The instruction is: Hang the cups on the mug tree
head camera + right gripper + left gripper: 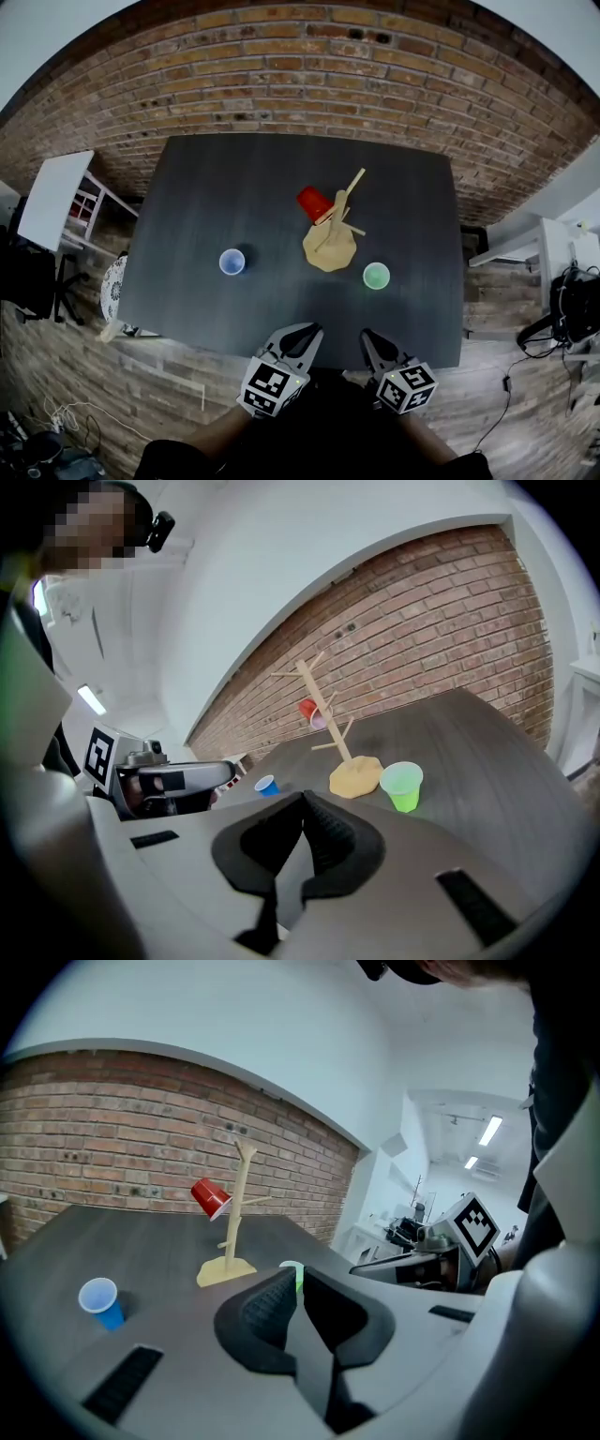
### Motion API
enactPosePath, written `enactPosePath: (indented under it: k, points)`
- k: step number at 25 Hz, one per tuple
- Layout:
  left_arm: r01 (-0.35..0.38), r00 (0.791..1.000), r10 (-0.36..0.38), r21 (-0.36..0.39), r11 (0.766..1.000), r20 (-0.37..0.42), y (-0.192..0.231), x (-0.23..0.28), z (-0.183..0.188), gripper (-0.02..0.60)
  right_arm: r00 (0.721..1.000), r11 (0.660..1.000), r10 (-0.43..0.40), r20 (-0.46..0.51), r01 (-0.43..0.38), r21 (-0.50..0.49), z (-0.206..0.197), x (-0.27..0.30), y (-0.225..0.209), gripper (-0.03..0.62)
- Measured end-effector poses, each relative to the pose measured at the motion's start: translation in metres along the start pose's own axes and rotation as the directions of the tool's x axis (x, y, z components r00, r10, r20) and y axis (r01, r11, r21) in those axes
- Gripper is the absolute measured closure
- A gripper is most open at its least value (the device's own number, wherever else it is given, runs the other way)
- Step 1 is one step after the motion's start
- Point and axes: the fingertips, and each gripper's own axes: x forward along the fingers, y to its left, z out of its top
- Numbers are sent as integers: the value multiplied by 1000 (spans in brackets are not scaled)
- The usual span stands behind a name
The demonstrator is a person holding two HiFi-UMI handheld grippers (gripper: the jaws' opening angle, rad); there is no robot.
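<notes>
dark surface (pixel 234 187) carries wooden mug tree (pixel 330 246). left gripper (pixel 307 331) and right gripper (pixel 368 336) at near edge, well apart from tree, jaws together, empty. red cup (pixel 313 202) hangs on tree peg. in head view, green cup (pixel 376 276) just right of tree base, blue cup (pixel 232 262) left of it, farther off.

The head view is looking steeply down on the table (pixel 234 187); both gripper views are facing low across it, sharing the distant mug tree (pixel 238 1208)
</notes>
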Motion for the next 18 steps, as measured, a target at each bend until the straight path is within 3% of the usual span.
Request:
enactPosePath:
  k: [18]
  points:
    - [20,1000,-20,-3,1000,2,0,-5,-4,545,1000,999,7,8,-7,-39,-4,9,11,574]
